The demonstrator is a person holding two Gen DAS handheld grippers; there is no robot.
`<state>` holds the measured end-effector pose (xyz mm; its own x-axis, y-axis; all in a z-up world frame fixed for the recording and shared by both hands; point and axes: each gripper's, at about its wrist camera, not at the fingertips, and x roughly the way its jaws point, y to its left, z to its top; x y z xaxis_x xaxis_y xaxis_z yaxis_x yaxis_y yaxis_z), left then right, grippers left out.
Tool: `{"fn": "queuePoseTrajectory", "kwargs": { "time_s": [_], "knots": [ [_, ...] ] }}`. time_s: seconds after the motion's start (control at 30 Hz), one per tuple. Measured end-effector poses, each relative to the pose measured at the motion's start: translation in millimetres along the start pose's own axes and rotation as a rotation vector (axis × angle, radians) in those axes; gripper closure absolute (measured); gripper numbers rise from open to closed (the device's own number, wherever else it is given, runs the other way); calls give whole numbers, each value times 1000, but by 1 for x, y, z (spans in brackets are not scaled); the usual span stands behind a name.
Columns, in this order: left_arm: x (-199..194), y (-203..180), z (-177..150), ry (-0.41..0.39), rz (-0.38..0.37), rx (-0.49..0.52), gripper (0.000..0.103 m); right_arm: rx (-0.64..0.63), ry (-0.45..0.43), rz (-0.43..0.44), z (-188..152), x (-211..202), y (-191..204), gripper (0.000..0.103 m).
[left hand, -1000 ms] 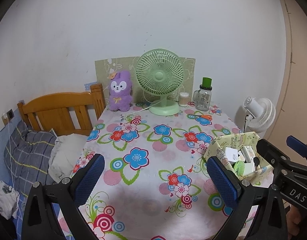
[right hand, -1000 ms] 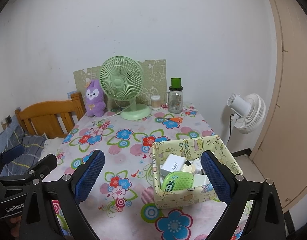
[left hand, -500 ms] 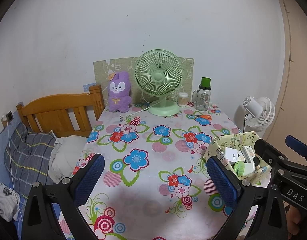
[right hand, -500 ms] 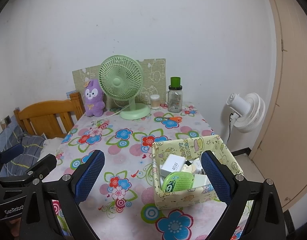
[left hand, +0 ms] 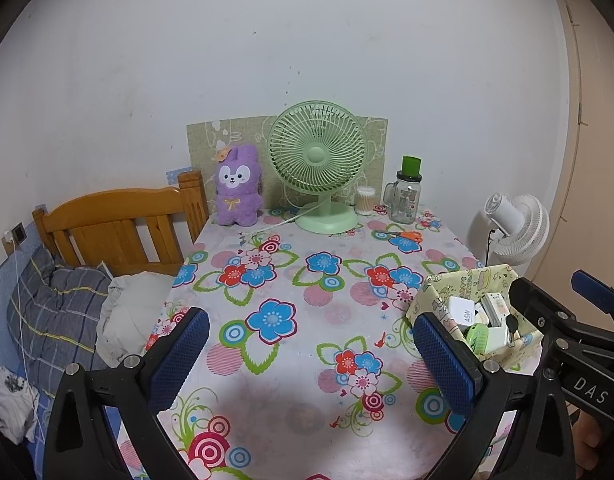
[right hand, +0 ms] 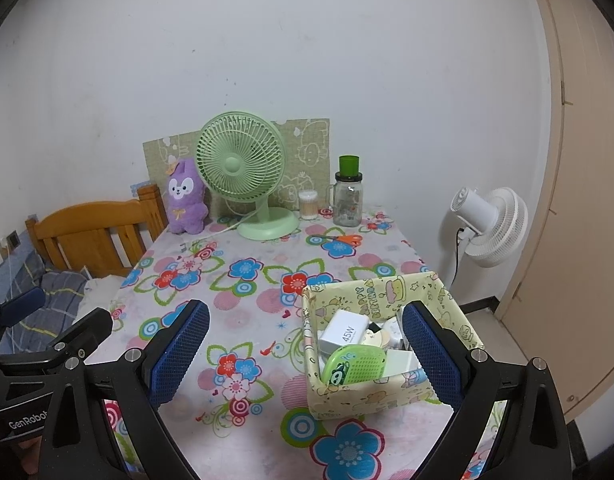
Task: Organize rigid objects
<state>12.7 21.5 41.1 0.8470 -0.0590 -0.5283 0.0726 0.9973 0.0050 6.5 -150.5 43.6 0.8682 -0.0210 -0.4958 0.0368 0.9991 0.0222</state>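
Observation:
A yellow patterned box [right hand: 387,292] stands on the flowered tablecloth [right hand: 243,320] at the near right. It holds a white 45W charger [right hand: 343,330], a green oval case [right hand: 357,364] and several other small items. The box also shows in the left wrist view [left hand: 463,280]. My left gripper [left hand: 311,360] is open and empty above the near middle of the table. My right gripper [right hand: 305,354] is open and empty, its right finger over the box's right side.
A green desk fan [right hand: 243,172], a purple plush rabbit [right hand: 185,196], a cotton swab jar [right hand: 309,203], a glass jar with a green lid [right hand: 348,196] and orange scissors [right hand: 343,239] sit at the back. A wooden bed headboard [left hand: 119,224] is left; a white floor fan [right hand: 491,226] is right.
Both views have drawn back and risen slightly from the table. The grippers stay open and nothing on the table has moved.

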Motion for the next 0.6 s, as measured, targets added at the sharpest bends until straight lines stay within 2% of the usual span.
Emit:
{"fn": "queuePoseTrajectory", "kwargs": {
  "time_s": [0.6],
  "knots": [
    [-3, -1, -1, -3, 1, 3, 0, 2, 2, 0, 0, -1, 0, 4]
  ]
}}
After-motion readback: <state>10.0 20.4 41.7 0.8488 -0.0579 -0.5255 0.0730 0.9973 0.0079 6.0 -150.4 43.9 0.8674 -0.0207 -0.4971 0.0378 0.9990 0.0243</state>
